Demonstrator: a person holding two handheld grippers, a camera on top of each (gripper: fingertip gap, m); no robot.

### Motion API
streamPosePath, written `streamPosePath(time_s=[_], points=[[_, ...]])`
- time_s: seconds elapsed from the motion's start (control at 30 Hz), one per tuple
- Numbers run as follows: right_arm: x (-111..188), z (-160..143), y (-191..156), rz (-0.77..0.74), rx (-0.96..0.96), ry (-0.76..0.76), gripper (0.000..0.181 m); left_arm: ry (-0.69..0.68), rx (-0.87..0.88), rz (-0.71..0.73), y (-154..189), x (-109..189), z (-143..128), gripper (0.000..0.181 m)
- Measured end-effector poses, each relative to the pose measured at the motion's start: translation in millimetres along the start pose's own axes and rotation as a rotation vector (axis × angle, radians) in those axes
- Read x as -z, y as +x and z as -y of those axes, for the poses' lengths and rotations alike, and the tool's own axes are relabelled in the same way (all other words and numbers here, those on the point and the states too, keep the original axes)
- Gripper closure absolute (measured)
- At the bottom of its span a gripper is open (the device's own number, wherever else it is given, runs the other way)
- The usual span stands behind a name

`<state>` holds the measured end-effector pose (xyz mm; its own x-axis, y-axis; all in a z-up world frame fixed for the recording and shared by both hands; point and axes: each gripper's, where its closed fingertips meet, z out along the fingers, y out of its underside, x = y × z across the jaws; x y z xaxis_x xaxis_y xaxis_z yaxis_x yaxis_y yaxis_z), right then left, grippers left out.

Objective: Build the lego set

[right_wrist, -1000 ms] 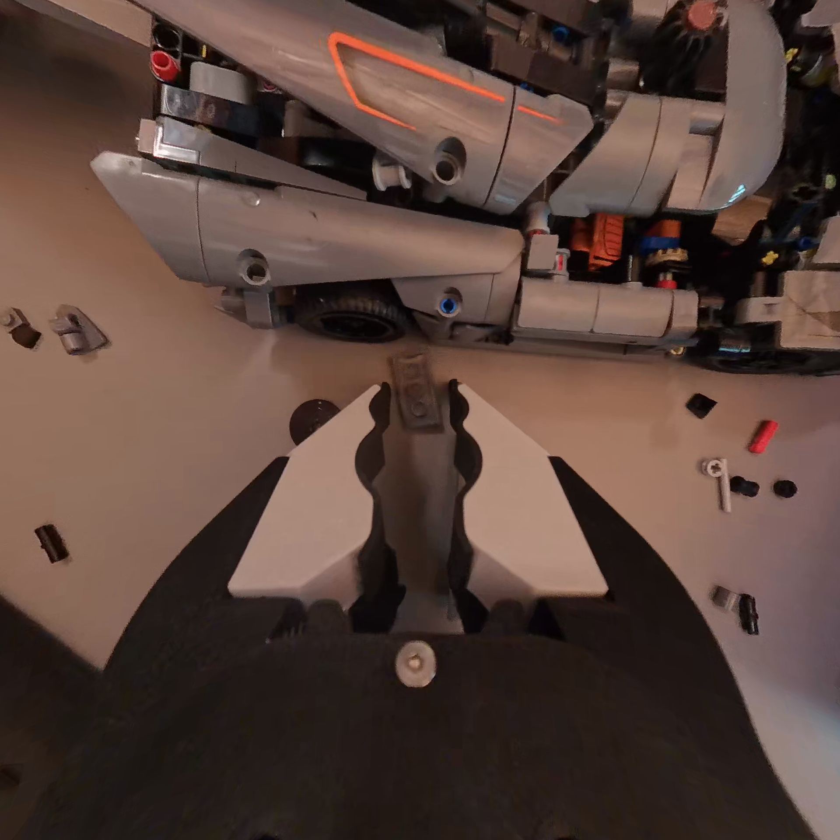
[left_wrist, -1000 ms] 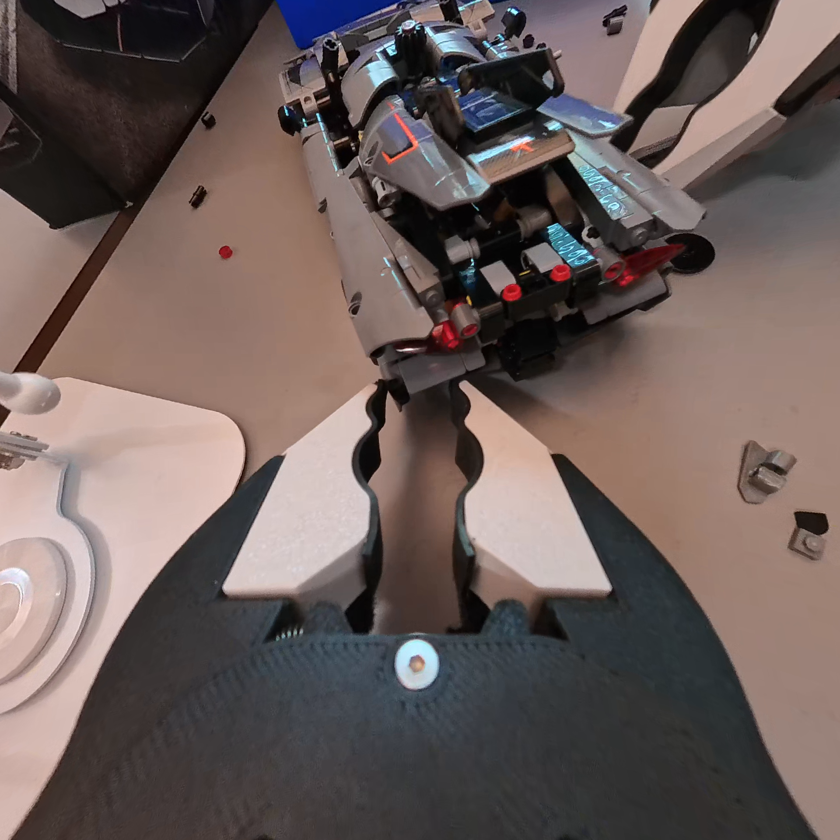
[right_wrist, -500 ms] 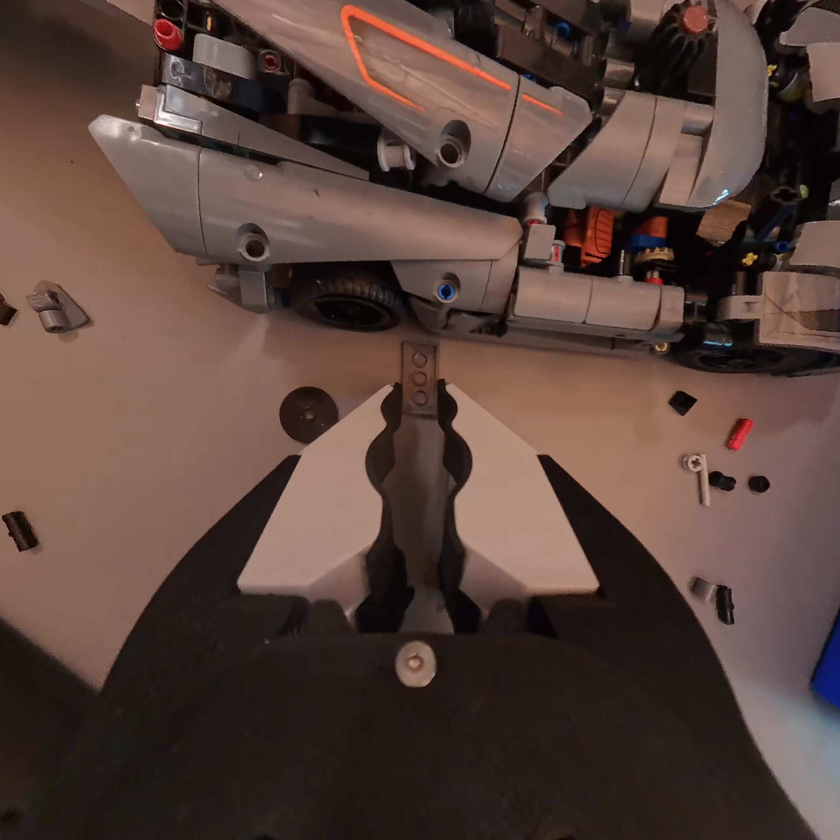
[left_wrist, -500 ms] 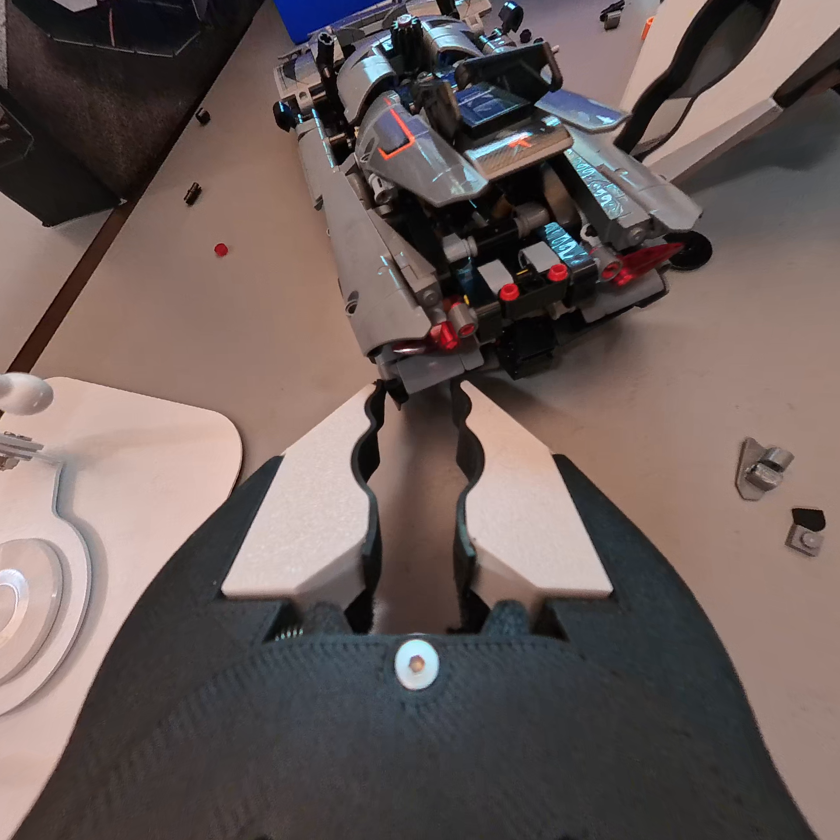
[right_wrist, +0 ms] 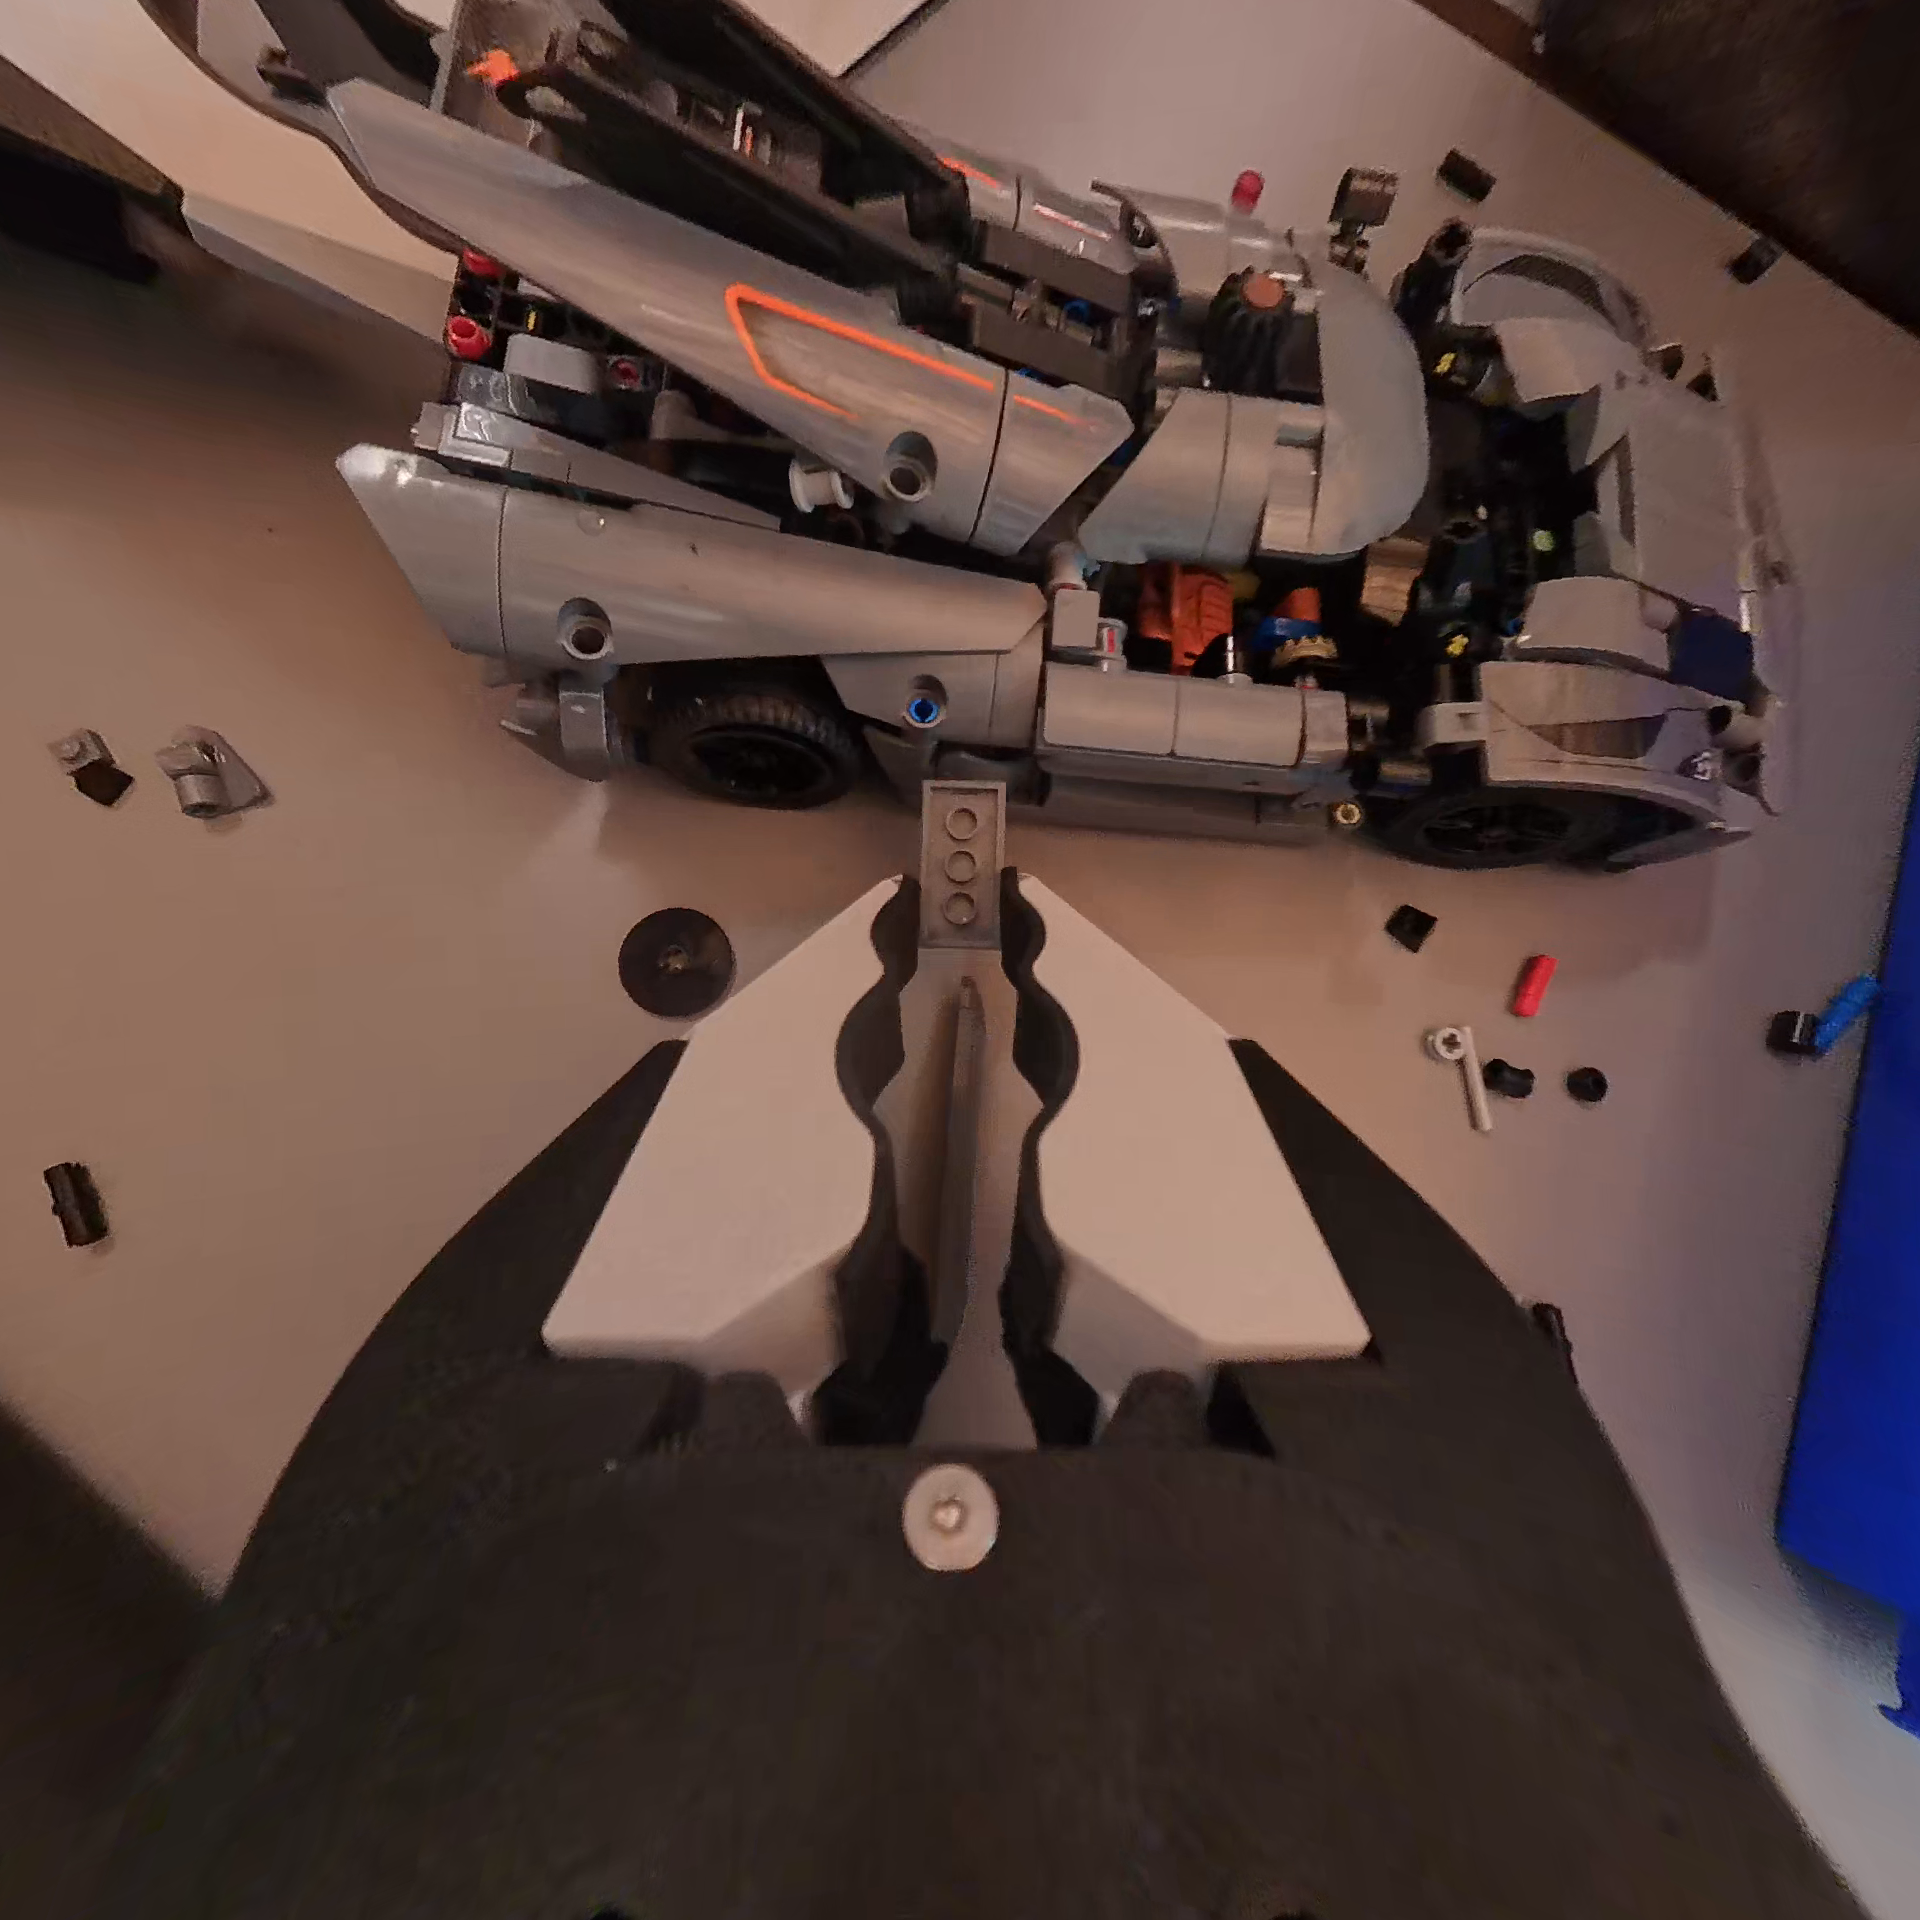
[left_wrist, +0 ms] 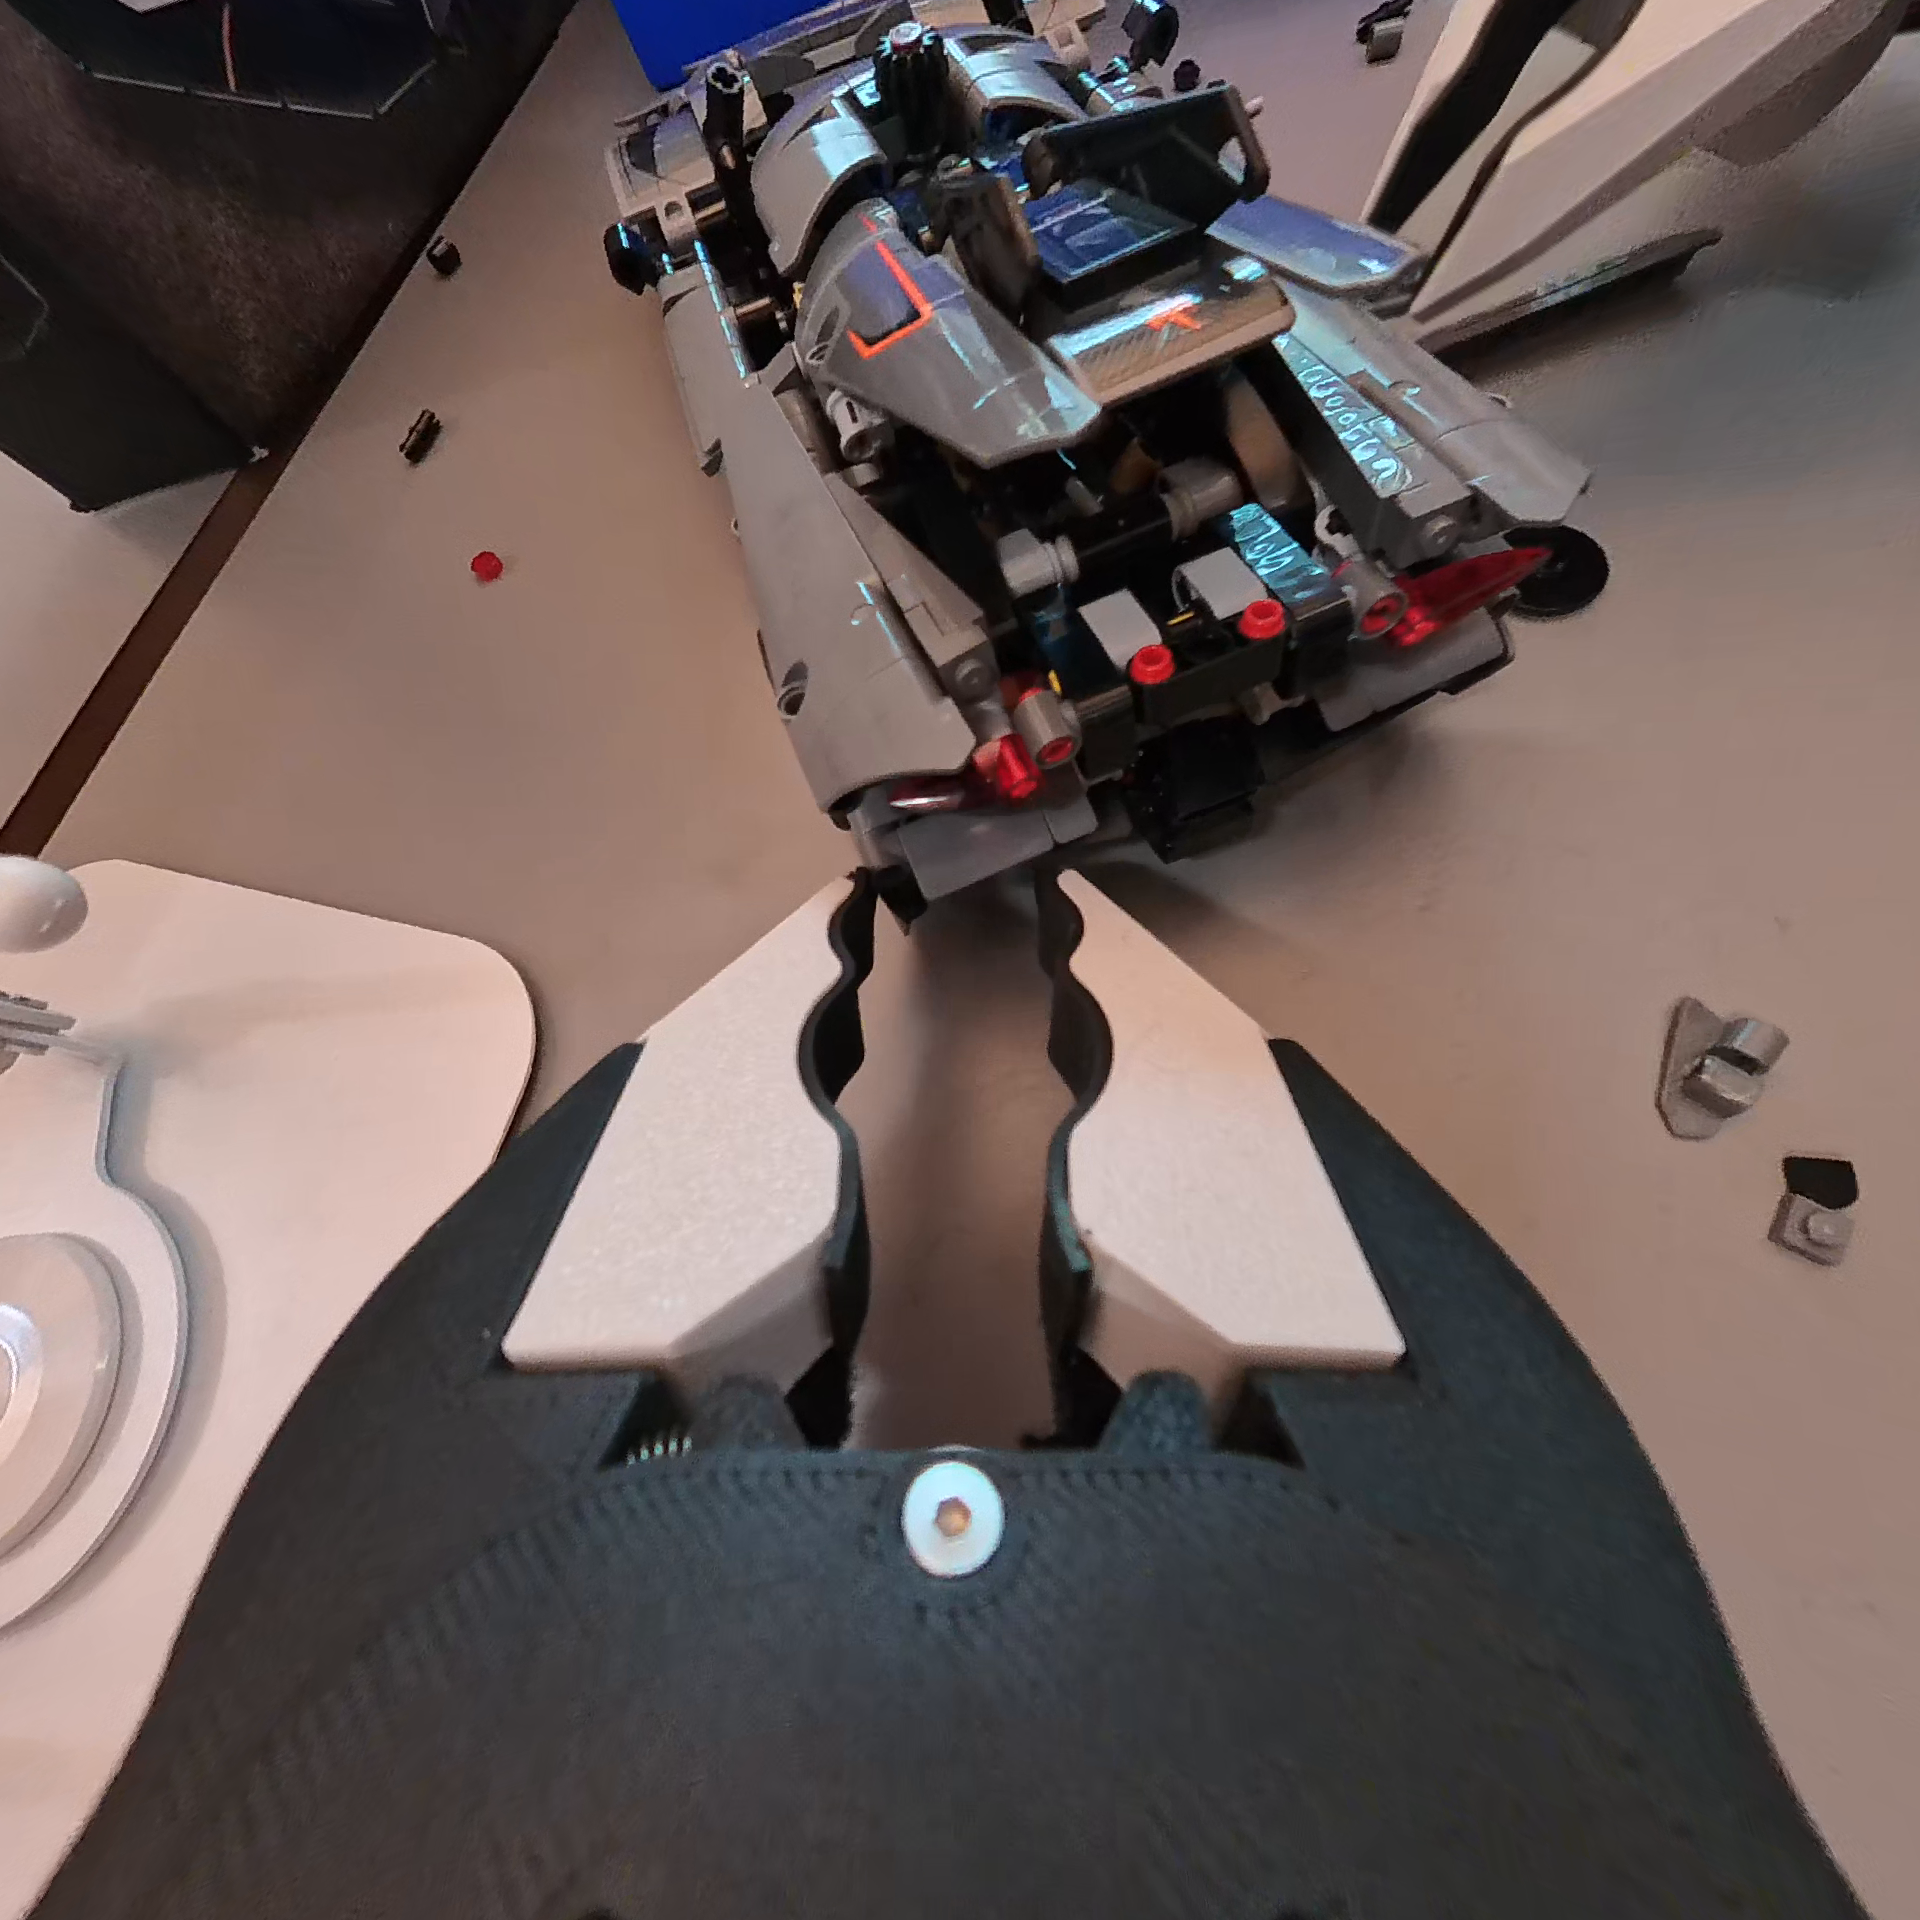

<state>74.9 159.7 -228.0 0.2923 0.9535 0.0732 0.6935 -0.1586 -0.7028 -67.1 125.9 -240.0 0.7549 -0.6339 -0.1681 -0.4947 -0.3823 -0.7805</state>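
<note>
A grey lego car [left_wrist: 1039, 416] with orange trim stands on the beige table; the right wrist view shows its side [right_wrist: 727, 603]. My left gripper [left_wrist: 951, 899] sits at the car's rear, its jaws closed on the grey lower rear corner piece [left_wrist: 977, 857]. My right gripper [right_wrist: 961, 883] is shut on a thin grey plate with three studs [right_wrist: 961, 862], held above the table beside the car's rear wheel [right_wrist: 753, 743]. The right gripper's white fingers also show in the left wrist view [left_wrist: 1621, 135], right of the car.
Loose parts lie around: a black disc [right_wrist: 675, 961], small grey pieces [right_wrist: 208, 774] [left_wrist: 1714, 1070], a red pin [right_wrist: 1530, 984], a red stud [left_wrist: 485, 565]. A blue box [right_wrist: 1860, 1299] is at right. A white base plate [left_wrist: 260, 1091] and a dark box [left_wrist: 208, 208] are at left. The left gripper's tips are roughly 15 cm from the right gripper's.
My right gripper has closed on the grey plate and pulled back and up from the car, so the whole car shows now. The left gripper has barely moved.
</note>
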Motion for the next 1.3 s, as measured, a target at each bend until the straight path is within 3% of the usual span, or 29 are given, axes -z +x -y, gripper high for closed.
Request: streamPosePath(time_s=[1.3], points=[[35.9, 19.3, 16.8, -0.077, 0.019, 0.211, 0.168, -0.002, 0.023, -0.134, 46.2, -11.2, 15.8, 0.149]])
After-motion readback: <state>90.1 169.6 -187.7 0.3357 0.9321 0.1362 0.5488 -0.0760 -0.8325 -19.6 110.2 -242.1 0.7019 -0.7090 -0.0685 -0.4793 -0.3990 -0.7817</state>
